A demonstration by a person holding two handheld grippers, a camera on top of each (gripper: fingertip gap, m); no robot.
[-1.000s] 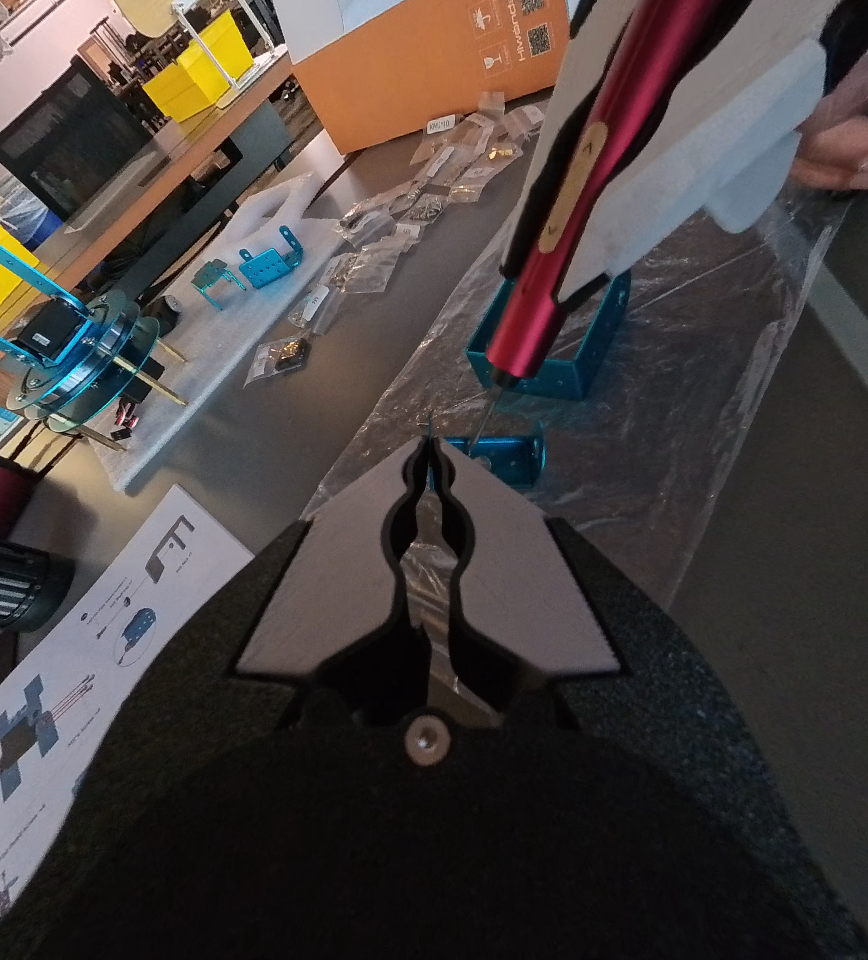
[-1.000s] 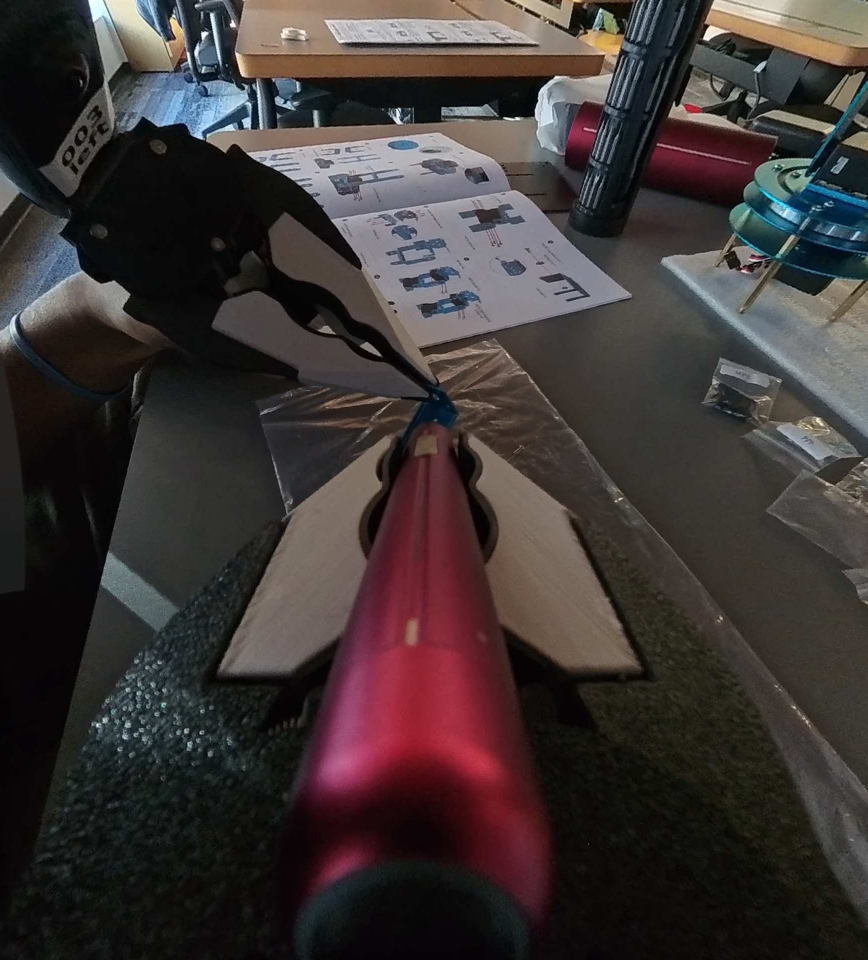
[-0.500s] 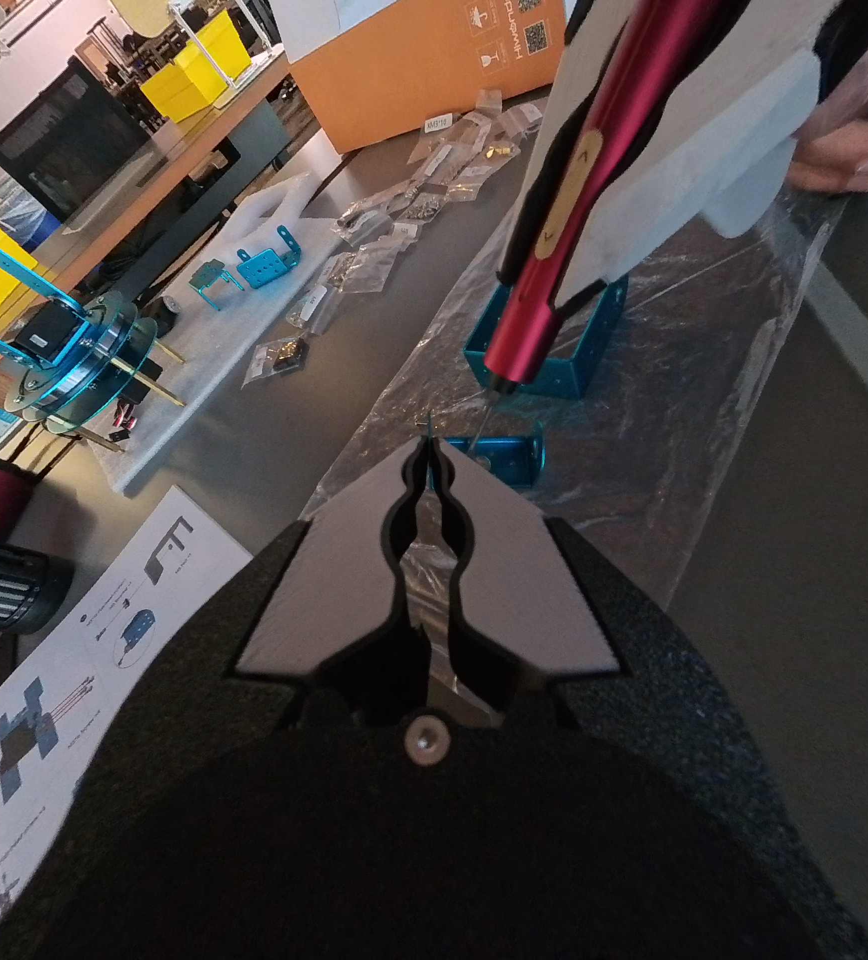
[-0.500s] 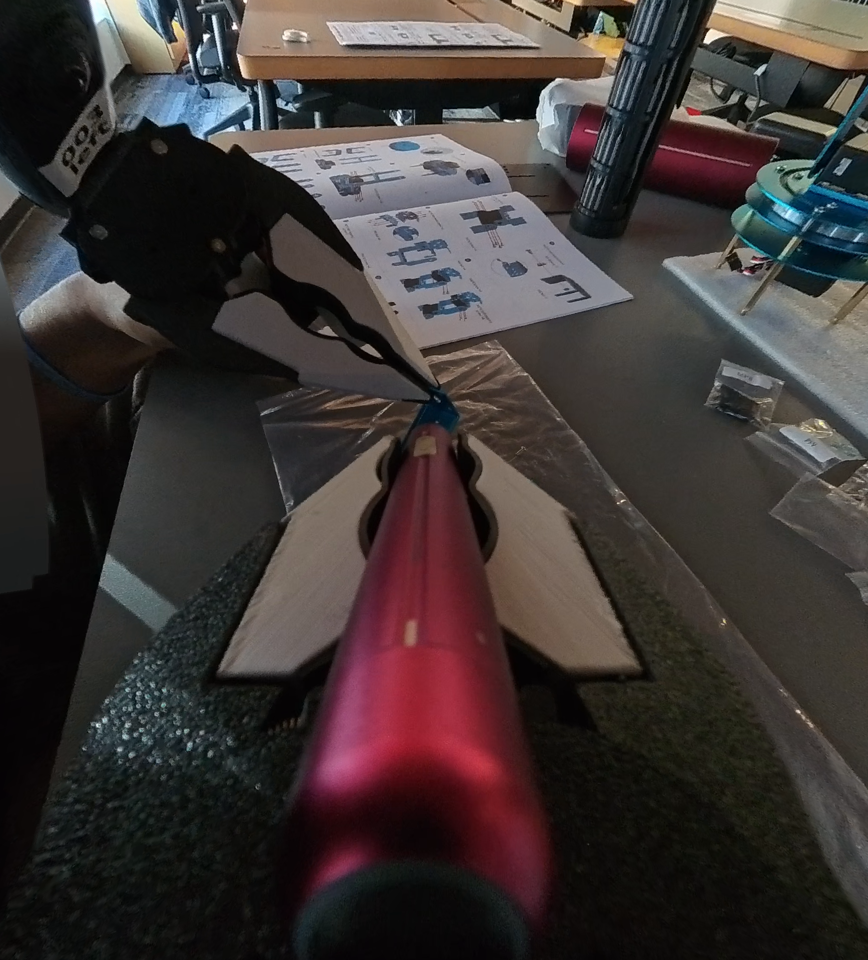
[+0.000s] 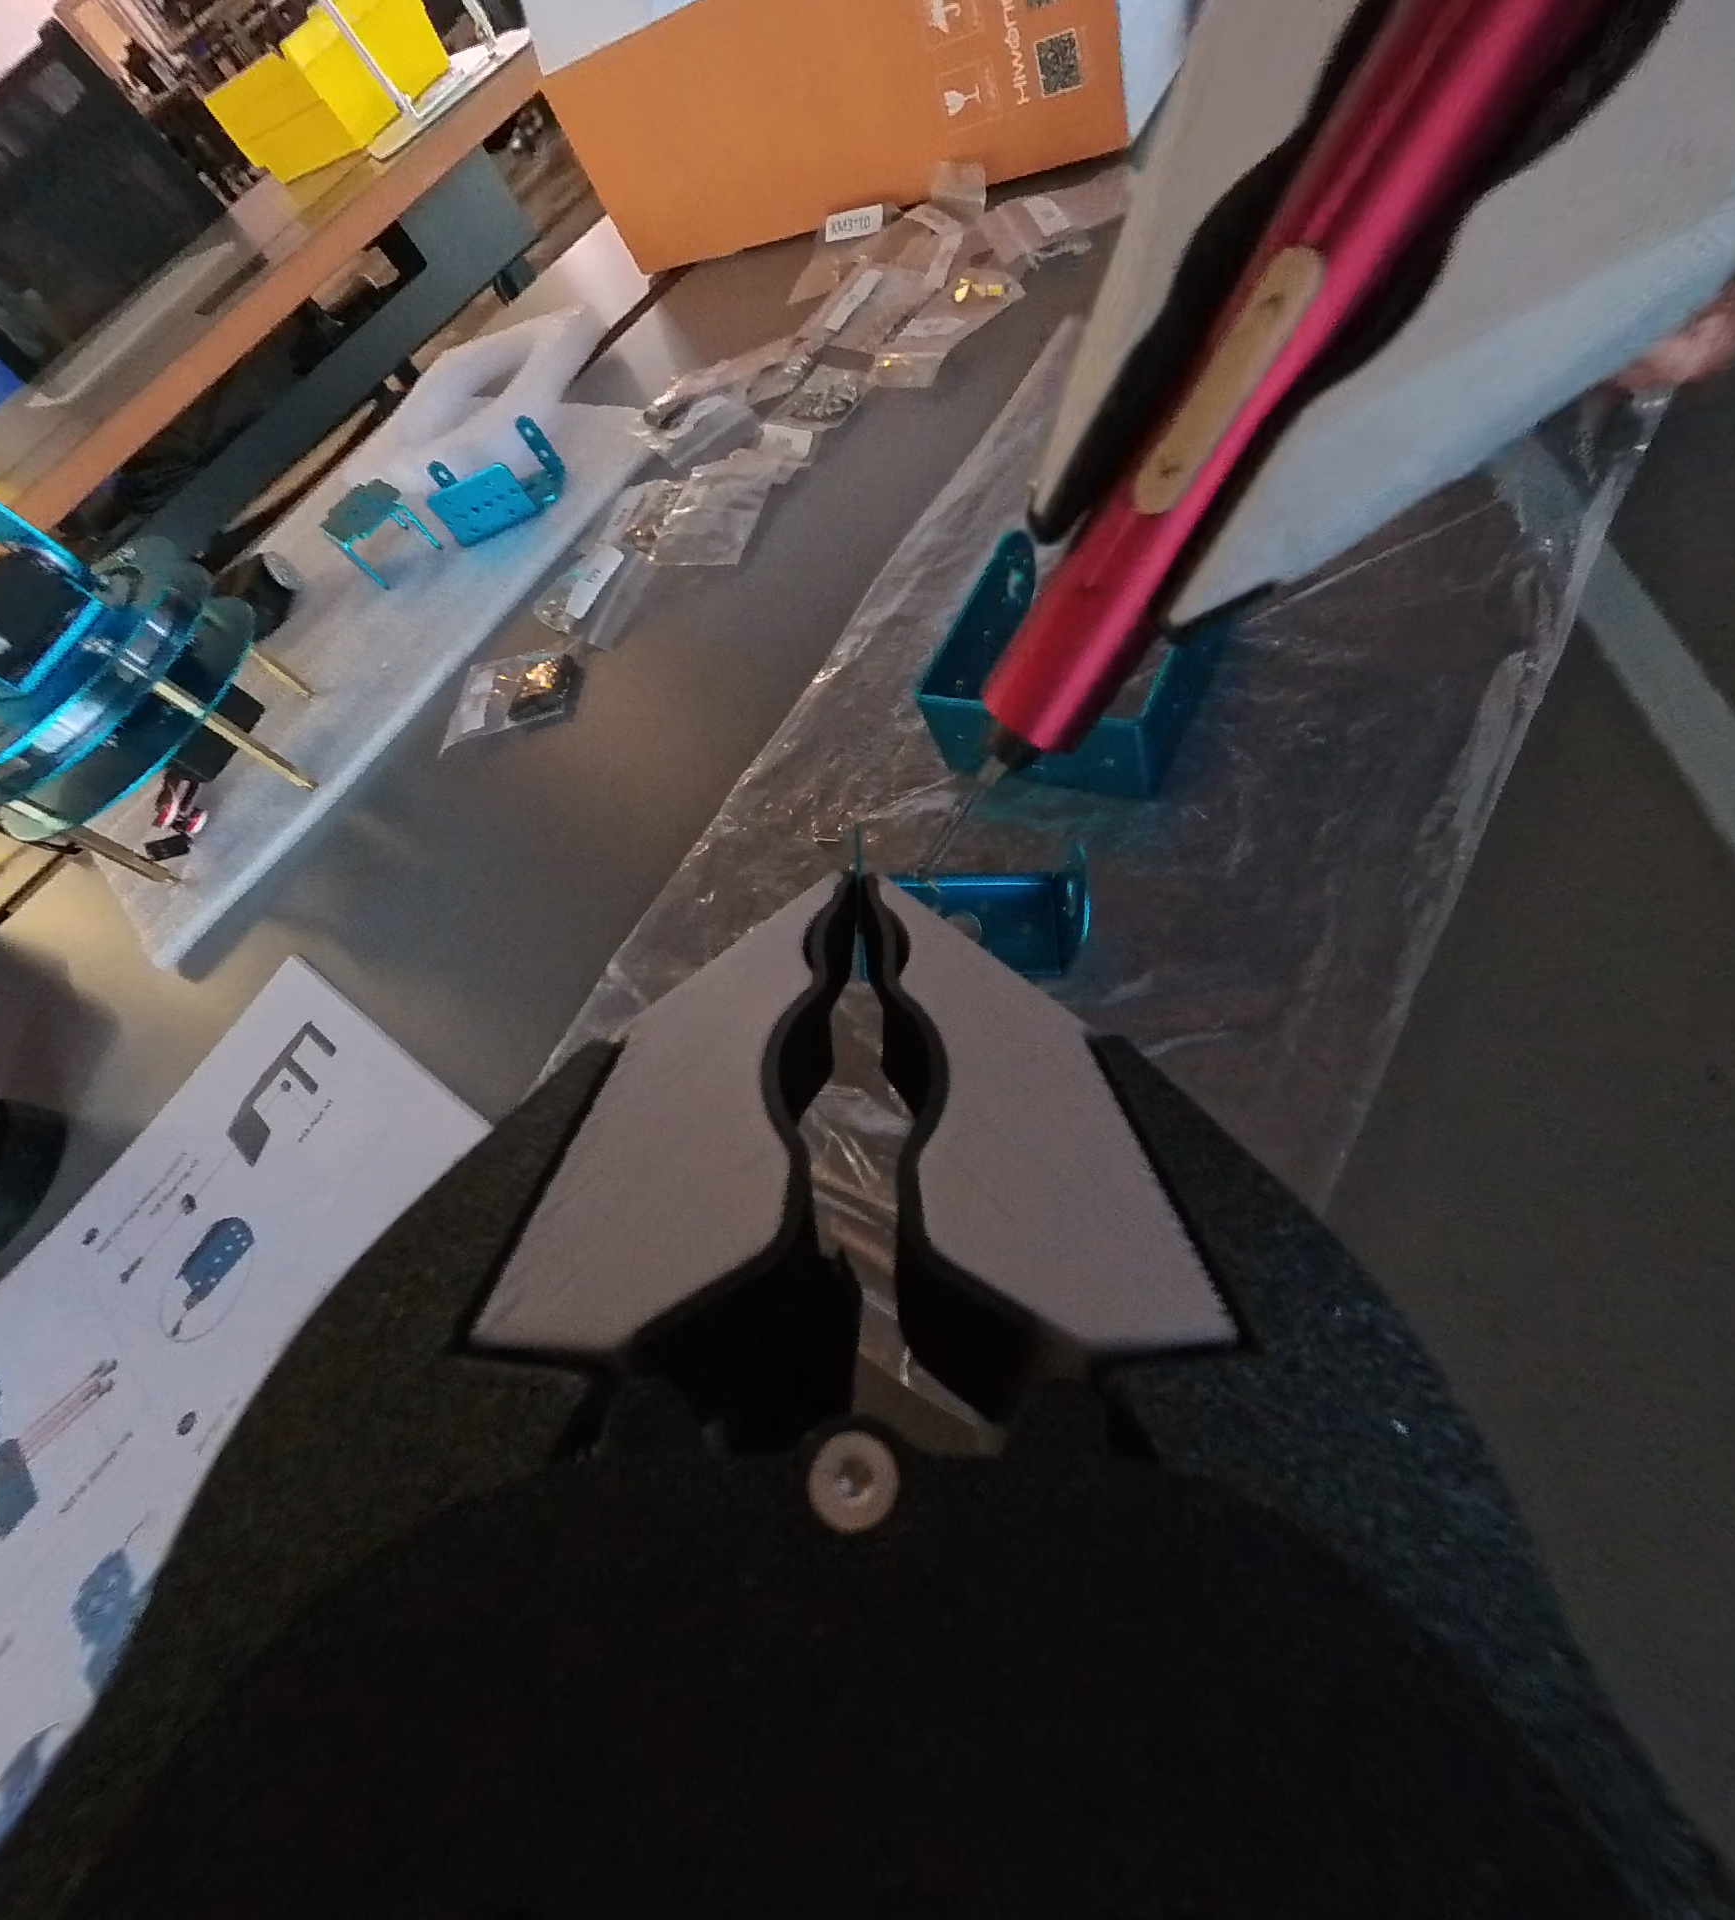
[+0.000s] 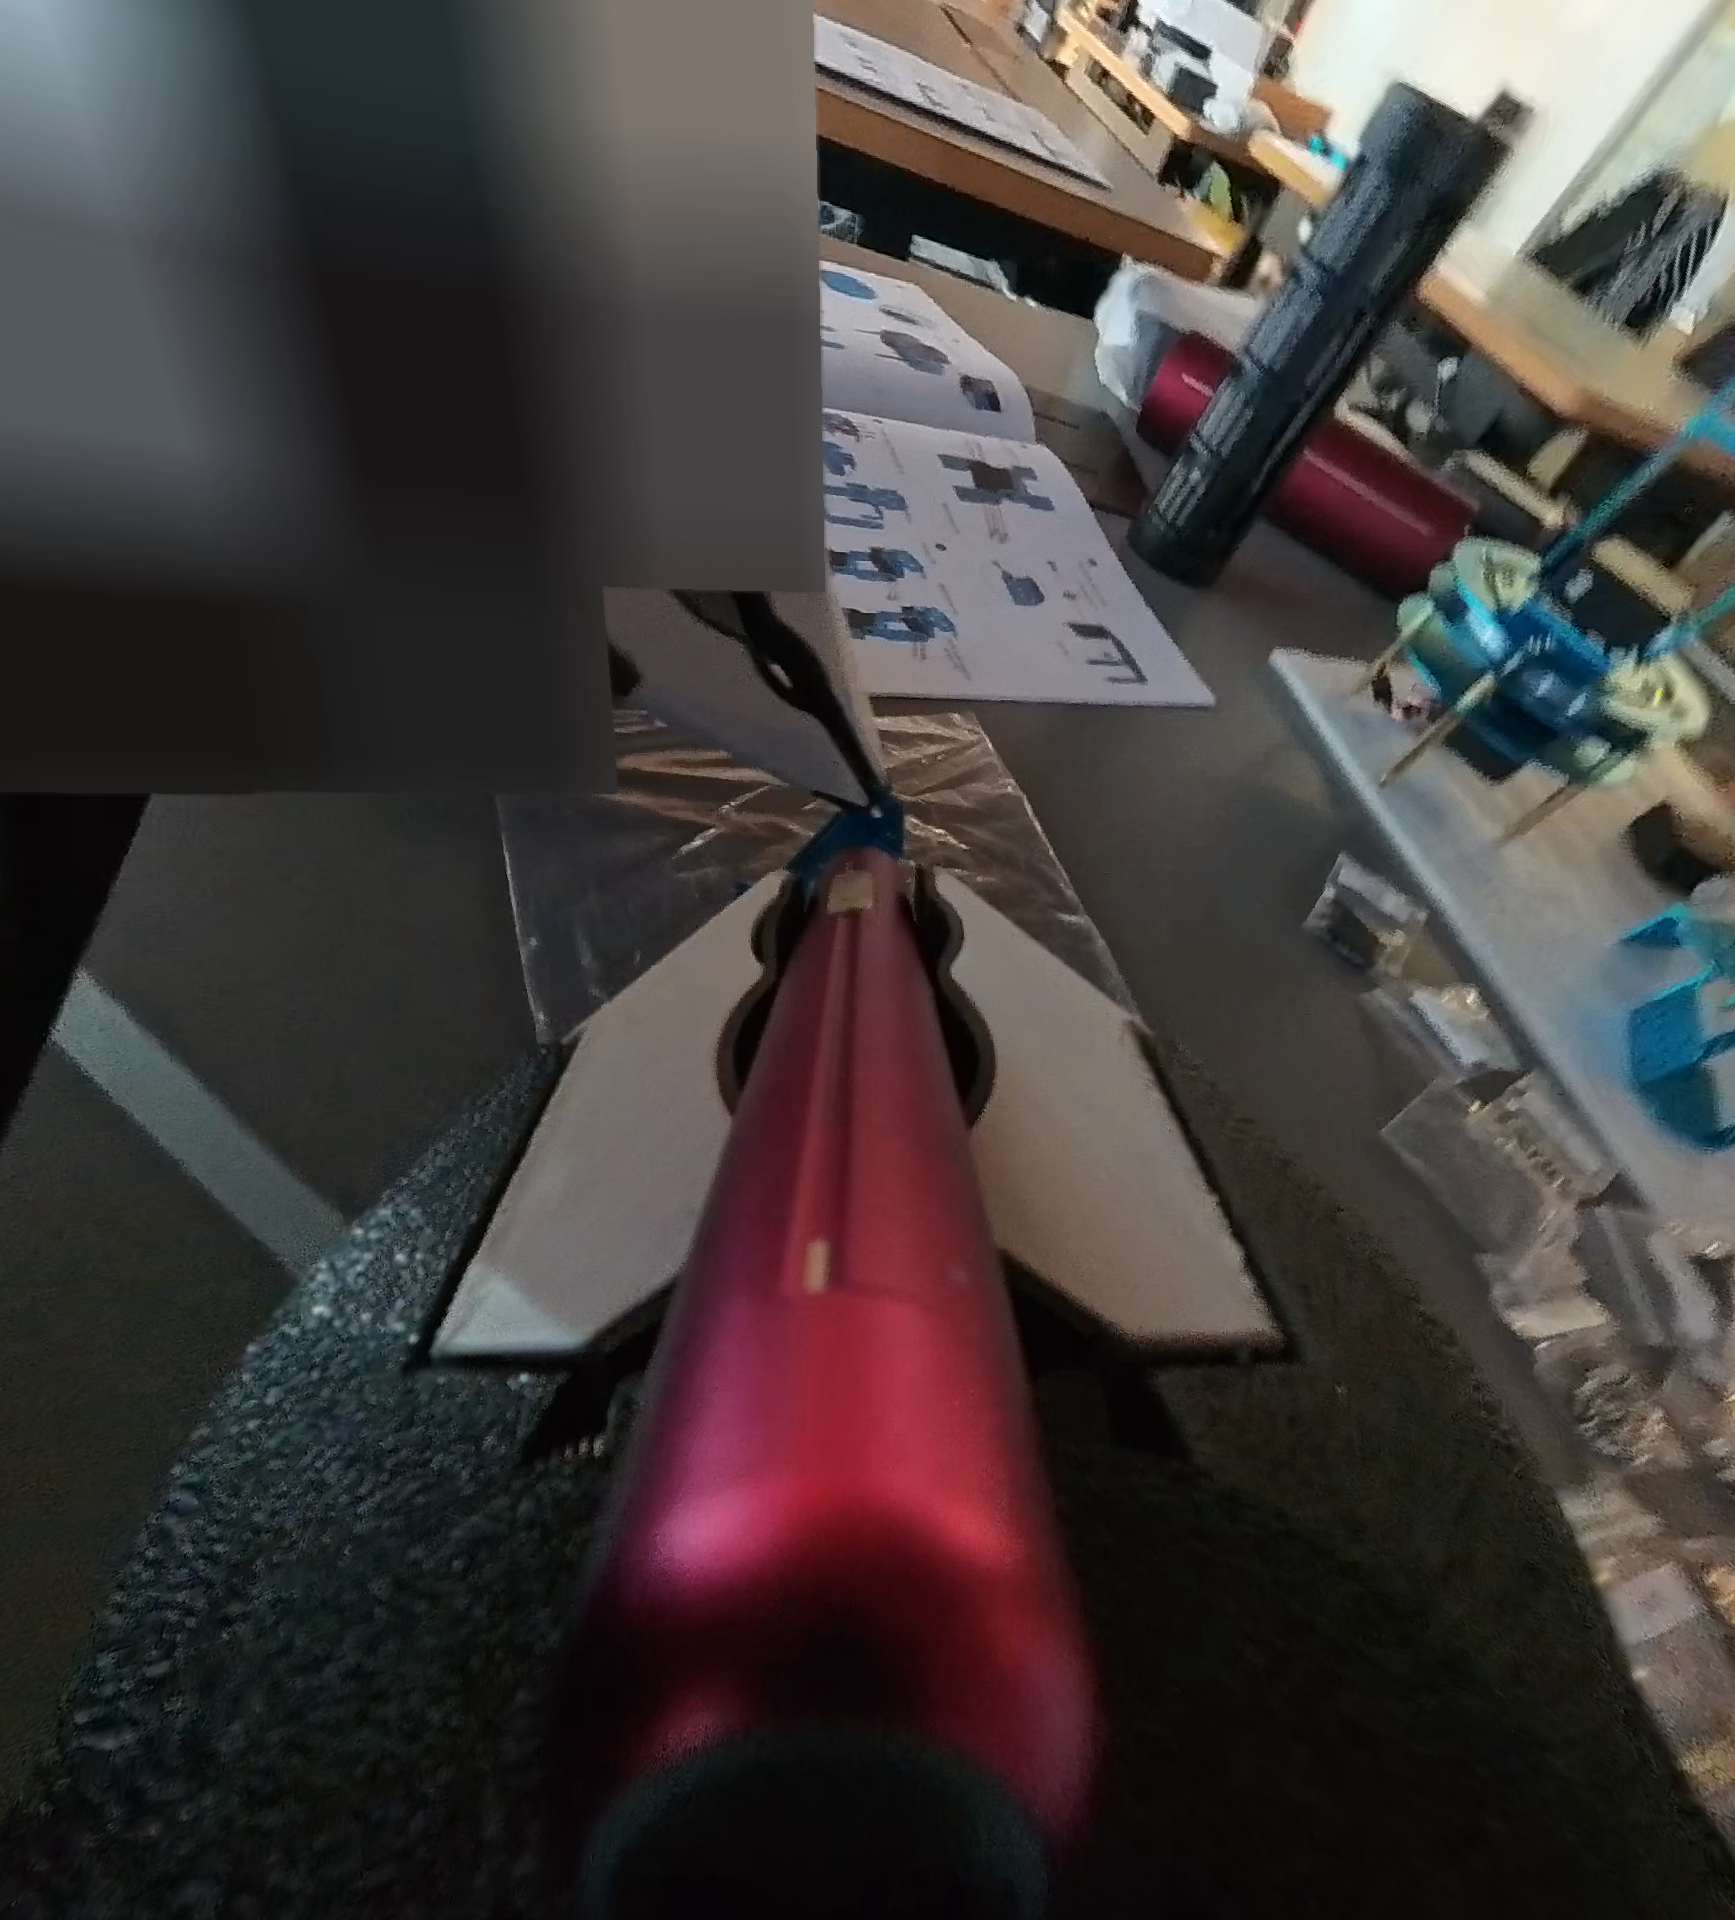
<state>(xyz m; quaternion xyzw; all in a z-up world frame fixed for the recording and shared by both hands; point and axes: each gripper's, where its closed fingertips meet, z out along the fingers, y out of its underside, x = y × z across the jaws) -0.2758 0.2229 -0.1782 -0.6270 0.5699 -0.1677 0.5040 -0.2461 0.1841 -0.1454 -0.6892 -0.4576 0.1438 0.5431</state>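
The left gripper [image 5: 861,883] has its jaws pinched together on the thin edge of a small blue bracket [image 5: 1008,920]. The bracket sits on a clear plastic sheet [image 5: 1362,883] on the gray table [image 5: 447,914].

The right gripper [image 6: 858,883] holds a long red screwdriver [image 6: 842,1299], with its jaws closed around the red body. In the left wrist view the screwdriver comes down from 1 o'clock, and its thin metal tip [image 5: 956,821] reaches down to the top of the small blue bracket. If it really touches is hard to tell.

Just behind the tip, toward 12 o'clock, a bigger blue bracket [image 5: 1102,743] stands on the same plastic sheet.

At 9 o'clock in the left wrist view is a round blue machine part on gold legs [image 5: 63,707] on a white foam pad [image 5: 364,665]. Two more blue pieces [image 5: 489,499] lie on the pad toward 11 o'clock. Little clear bags of screws [image 5: 790,364] are spread out toward 12 o'clock, near an orange box [image 5: 821,114].

An open booklet with pictures [image 6: 988,551] lies at 12 o'clock in the right wrist view. A tall black tube [image 6: 1289,353] stands at 1 o'clock, with a red tube [image 6: 1341,488] lying behind it
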